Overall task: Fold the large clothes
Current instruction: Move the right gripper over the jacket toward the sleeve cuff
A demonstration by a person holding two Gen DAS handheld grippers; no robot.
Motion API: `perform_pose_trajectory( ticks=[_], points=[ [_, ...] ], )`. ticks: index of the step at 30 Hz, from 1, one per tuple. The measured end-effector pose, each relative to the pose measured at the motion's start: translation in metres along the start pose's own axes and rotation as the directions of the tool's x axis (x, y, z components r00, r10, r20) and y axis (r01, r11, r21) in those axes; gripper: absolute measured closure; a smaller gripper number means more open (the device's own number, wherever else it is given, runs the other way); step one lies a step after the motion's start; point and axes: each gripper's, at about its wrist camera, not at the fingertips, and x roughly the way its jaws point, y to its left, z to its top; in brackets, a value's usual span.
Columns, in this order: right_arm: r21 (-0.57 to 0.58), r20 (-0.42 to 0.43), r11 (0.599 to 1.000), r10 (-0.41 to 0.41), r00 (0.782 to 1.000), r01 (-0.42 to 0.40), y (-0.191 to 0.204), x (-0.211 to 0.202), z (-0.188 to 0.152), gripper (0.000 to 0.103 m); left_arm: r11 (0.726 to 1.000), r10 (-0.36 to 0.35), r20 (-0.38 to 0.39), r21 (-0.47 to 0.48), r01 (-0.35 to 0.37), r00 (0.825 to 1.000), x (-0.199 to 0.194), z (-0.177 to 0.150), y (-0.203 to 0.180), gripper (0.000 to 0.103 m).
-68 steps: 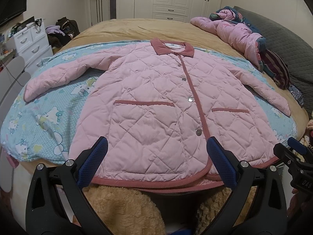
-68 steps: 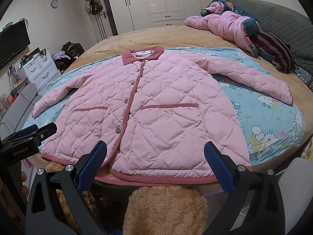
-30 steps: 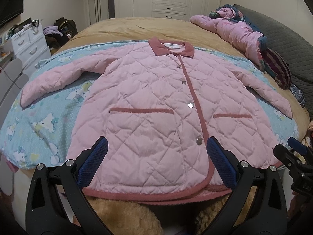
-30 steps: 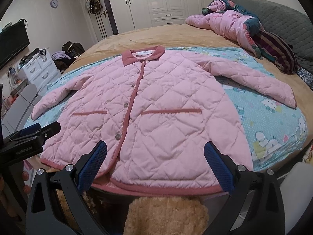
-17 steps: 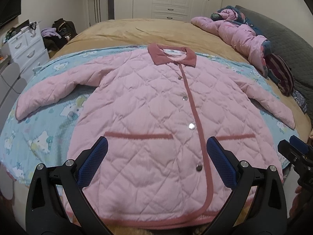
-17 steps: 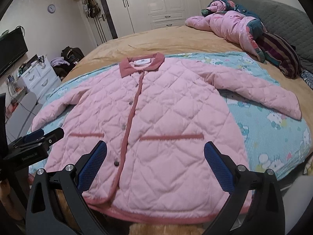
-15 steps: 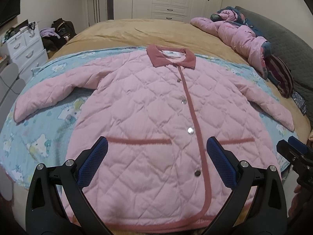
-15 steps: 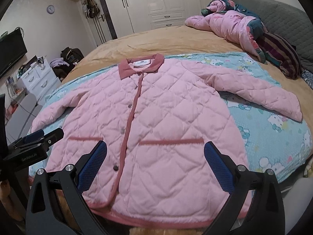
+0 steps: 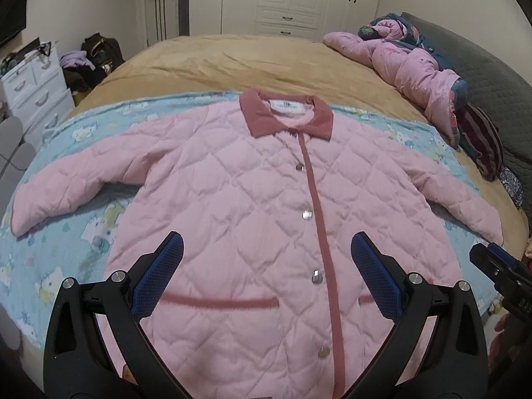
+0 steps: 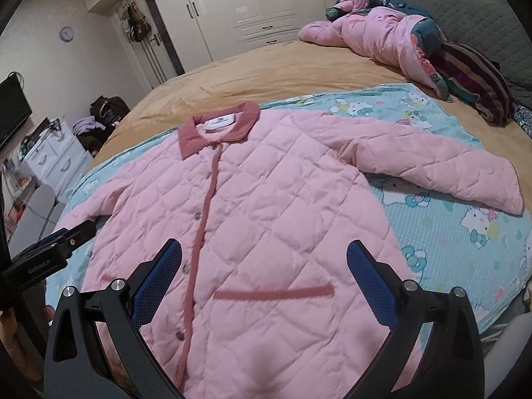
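Ahead of both grippers, a pink quilted jacket (image 9: 252, 206) lies flat, front up and buttoned, on a blue cartoon-print blanket (image 10: 465, 232) spread over a tan bedcover (image 9: 259, 60). Far to the left of the left gripper (image 9: 266, 262) stands a white chest of drawers (image 9: 33, 86), with dark bags (image 9: 99, 50) beside it on the floor. The jacket's sleeve on that side (image 9: 66, 183) stretches out over the blanket. The left gripper hangs over the lower left panel of the jacket with its jaws spread wide, blue pads (image 9: 159, 279) apart — nothing between them. Straight beyond it sits the darker pink collar (image 9: 286, 116), and a trim strip with snaps runs down the front. The right gripper (image 10: 264, 266) hovers just beside, over the lower right panel above a pocket line (image 10: 272, 294), also spread wide and empty. To its right the other sleeve (image 10: 449, 166) lies outstretched. Farther right — near the grey headboard (image 10: 449, 0) — a heap of other clothes (image 10: 399, 40) is piled.
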Motion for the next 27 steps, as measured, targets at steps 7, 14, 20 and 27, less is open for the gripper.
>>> perform_pose_trajectory(
  ticks=[7,14,20,27],
  points=[
    [0.059,0.023,0.997,-0.042,0.999,0.04,-0.03,0.014,0.027,0.004,0.999,-0.025,0.008,0.034,0.024,1.0,0.021,0.033,-0.017,0.008],
    [0.115,0.042,0.99,-0.088,0.995,0.082,-0.064,0.028,0.053,0.004,0.997,-0.062,-0.014,0.041,0.062,0.998,0.049,0.057,-0.032,0.008],
    [0.191,0.05,0.974,-0.132,0.99,0.12,-0.1,0.041,0.07,0.004,0.995,-0.088,-0.049,0.035,0.09,0.995,0.082,0.069,-0.043,0.008],
    [0.271,0.012,0.943,-0.202,0.979,0.191,-0.144,0.064,0.074,0.004,0.994,-0.094,-0.071,0.048,0.098,0.993,0.115,0.078,-0.059,0.008]
  ],
)
